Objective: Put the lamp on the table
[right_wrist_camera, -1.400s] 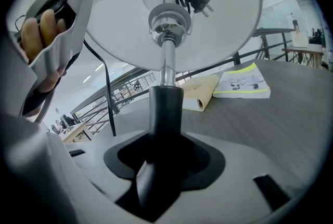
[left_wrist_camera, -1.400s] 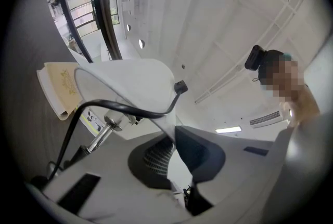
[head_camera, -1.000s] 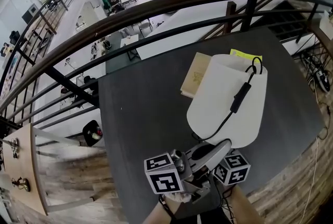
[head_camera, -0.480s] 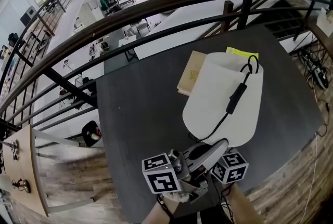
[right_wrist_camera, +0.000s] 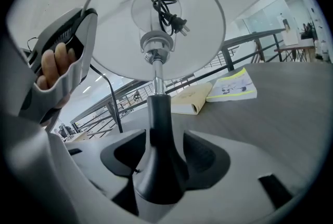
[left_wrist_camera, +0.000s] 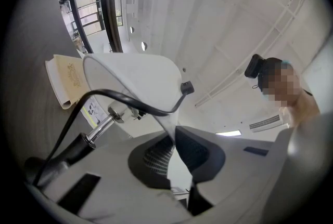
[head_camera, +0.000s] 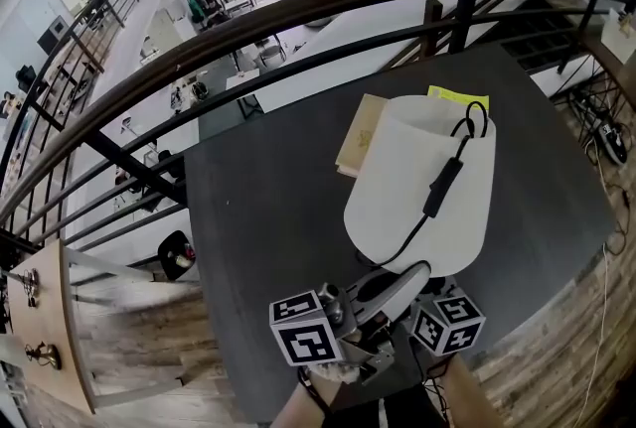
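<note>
Lamp: the lamp (head_camera: 417,178) is over the near part of the dark table (head_camera: 258,217), and its stem (right_wrist_camera: 156,124) looks about upright in the right gripper view. The grippers hide its foot, so contact with the tabletop cannot be confirmed.
Shade: the white shade (right_wrist_camera: 156,20) flares wide at the bottom, and the plug is tucked into its top opening.
Cord: the black cord (head_camera: 434,190), with its inline switch, lies draped down the outside of the shade.
Left gripper: the left gripper (left_wrist_camera: 174,132) is nipped onto the thin lower rim of the shade, with 1 pad pressing on each side.
Right gripper: the right gripper (right_wrist_camera: 164,153) has its 2 jaws spread wide and they have just been opening. The black stem stands between them with a gap beside it, so it grips nothing.
Beyond the lamp: 1 tan book (head_camera: 360,133) and 1 yellow-green booklet (head_camera: 459,98) lie flat on the table past the lamp's foot, with a dark railing (head_camera: 298,14) behind them.
Done, as judged: the lamp looks set in place, since the lower grip is already released.
Left, as judged: the rim must be let go and both grippers drawn back without tugging the shade, which could tip the lamp.
</note>
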The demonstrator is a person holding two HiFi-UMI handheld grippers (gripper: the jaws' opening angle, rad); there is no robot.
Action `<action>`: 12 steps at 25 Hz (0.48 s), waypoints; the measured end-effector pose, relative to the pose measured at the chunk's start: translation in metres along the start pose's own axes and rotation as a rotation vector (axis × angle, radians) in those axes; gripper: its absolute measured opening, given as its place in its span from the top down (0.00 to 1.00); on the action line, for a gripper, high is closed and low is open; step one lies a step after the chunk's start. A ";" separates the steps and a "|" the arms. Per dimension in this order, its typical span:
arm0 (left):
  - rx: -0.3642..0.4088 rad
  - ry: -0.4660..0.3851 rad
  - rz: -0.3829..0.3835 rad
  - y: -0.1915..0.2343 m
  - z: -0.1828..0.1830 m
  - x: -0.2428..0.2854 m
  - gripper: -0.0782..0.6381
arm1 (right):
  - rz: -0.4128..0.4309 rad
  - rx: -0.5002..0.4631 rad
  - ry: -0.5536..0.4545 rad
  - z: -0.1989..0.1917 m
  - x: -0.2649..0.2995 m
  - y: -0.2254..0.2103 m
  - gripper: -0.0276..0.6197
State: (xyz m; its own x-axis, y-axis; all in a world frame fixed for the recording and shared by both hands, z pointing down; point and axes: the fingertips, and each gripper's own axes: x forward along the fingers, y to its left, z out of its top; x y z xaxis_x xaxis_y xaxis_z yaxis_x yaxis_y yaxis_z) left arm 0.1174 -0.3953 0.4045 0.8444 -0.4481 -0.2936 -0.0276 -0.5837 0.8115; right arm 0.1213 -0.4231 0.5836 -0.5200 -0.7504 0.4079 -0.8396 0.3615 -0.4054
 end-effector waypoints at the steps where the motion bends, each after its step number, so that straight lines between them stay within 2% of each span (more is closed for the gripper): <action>1: 0.002 0.001 0.002 -0.001 -0.001 -0.001 0.83 | -0.001 0.001 -0.002 -0.001 -0.003 0.001 0.57; 12: 0.011 0.006 0.028 -0.005 -0.016 -0.004 0.83 | -0.036 0.023 -0.008 -0.021 -0.039 0.000 0.58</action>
State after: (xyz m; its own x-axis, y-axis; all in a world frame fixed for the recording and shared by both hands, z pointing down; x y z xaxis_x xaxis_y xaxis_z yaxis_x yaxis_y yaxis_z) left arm 0.1230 -0.3794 0.4099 0.8464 -0.4604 -0.2678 -0.0572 -0.5784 0.8137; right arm 0.1387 -0.3822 0.5851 -0.4879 -0.7675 0.4158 -0.8540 0.3211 -0.4094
